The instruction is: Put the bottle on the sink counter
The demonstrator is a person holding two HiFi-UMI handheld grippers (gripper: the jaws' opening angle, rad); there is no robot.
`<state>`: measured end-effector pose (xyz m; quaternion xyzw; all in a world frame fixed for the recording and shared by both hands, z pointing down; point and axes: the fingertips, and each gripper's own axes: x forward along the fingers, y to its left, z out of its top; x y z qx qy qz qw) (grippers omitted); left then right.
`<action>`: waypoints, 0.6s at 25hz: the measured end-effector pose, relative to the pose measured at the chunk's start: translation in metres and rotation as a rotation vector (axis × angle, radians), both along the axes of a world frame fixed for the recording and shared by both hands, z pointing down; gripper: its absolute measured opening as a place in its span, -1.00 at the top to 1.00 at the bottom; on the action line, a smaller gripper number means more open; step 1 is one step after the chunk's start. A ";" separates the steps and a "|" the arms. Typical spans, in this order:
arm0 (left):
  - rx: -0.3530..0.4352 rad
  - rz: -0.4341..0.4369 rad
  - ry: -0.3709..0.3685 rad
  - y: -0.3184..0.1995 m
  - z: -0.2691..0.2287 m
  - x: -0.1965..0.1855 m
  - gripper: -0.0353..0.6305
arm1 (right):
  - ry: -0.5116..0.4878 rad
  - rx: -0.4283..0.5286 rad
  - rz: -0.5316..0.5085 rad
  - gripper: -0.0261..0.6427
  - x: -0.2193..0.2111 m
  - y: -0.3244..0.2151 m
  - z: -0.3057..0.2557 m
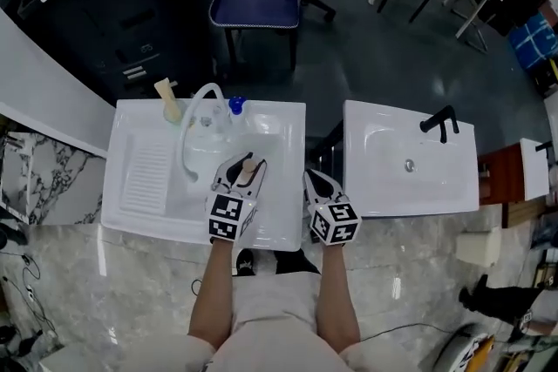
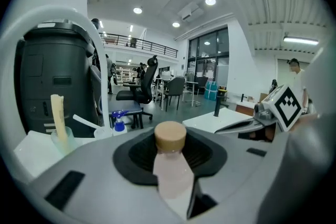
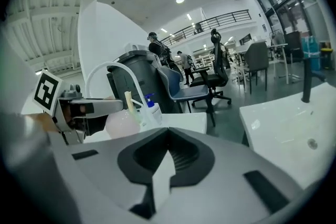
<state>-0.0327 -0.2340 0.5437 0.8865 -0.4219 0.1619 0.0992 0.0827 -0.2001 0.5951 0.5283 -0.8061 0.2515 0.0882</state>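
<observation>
My left gripper (image 1: 241, 165) is shut on a small bottle (image 1: 248, 171) with a pale pink body and a tan cap (image 2: 170, 136), which stands up between the jaws in the left gripper view. It hovers over the basin of the white sink unit (image 1: 139, 218), near its front right. My right gripper (image 1: 315, 180) hangs beside it over the gap between the two sinks, with its jaws together and nothing in them. In the right gripper view the left gripper (image 3: 79, 108) and the pink bottle (image 3: 122, 122) show at the left.
At the back of the sink counter are a curved white faucet (image 1: 197, 112), a blue-topped pump bottle (image 1: 235, 106) and a cup with a tan brush (image 1: 169, 103). A second white sink (image 1: 375, 187) with a black tap (image 1: 440, 123) stands to the right. Chairs stand behind.
</observation>
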 end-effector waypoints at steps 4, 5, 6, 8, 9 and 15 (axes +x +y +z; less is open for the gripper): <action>-0.004 0.000 -0.019 -0.018 0.008 0.011 0.52 | 0.002 -0.012 -0.057 0.91 -0.001 -0.015 0.005; 0.001 0.008 -0.035 -0.023 0.009 0.013 0.52 | 0.006 -0.017 -0.078 0.91 -0.002 -0.017 0.007; 0.006 0.019 -0.050 -0.027 0.009 0.014 0.52 | 0.012 -0.019 -0.107 0.91 -0.005 -0.019 0.008; 0.018 0.039 -0.072 -0.035 0.010 0.017 0.52 | 0.029 -0.018 -0.173 0.91 -0.009 -0.021 0.010; 0.025 0.047 -0.081 -0.039 0.010 0.018 0.52 | 0.037 -0.018 -0.196 0.91 -0.010 -0.022 0.011; 0.047 0.073 -0.074 -0.059 0.013 0.027 0.52 | 0.054 -0.053 -0.228 0.91 -0.004 -0.024 0.021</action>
